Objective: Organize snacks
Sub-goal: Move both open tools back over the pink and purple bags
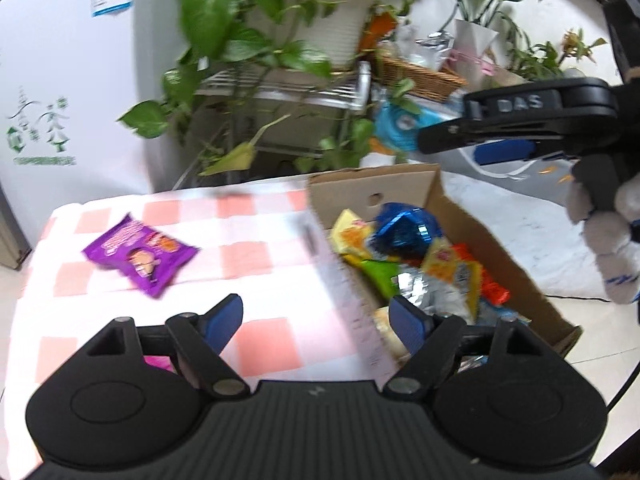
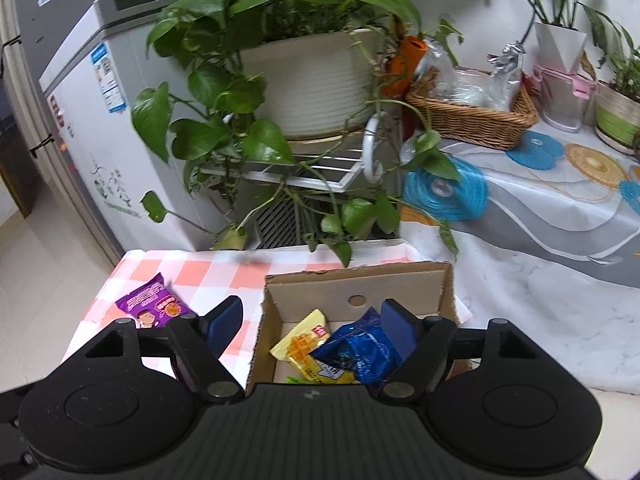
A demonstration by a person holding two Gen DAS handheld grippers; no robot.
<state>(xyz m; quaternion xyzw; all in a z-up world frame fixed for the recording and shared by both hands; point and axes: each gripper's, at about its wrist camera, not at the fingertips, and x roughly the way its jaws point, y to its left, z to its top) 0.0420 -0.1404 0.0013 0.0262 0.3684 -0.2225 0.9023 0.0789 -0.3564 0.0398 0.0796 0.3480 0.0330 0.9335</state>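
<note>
Closest in, the left hand-held gripper point(image 1: 318, 314) has its blue fingers spread apart with nothing between them, hanging over the seam where the checked worktop point(image 1: 256, 336) meets the near wall of the cardboard box point(image 1: 516, 264). The right hand-held gripper point(image 2: 311, 316) is spread apart too, nothing pinched, sitting above the box point(image 2: 360, 286); its right pad is just beside the blue packet point(image 2: 360, 346), but I can't tell if it's touching.

The box itself is stuffed with snacks: a blue foil packet point(image 1: 404, 228) on top, a yellow waffle packet point(image 1: 352, 236) next to it, plus green, orange and silver wrappers piled together. From the right wrist view the yellow waffle packet point(image 2: 302, 344) lies against the blue one near the back wall of the box.

Off on its own on the pink-and-white cloth, well apart from the box, lies a purple snack packet point(image 1: 140, 256), flat, left of the box point(image 2: 154, 306).

Further back there's a big pothos in a white ribbed pot point(image 2: 316, 84) on a wire rack, a white fridge point(image 2: 92, 128) to the left, and a wicker basket point(image 2: 472, 116) on the patterned side table.
</note>
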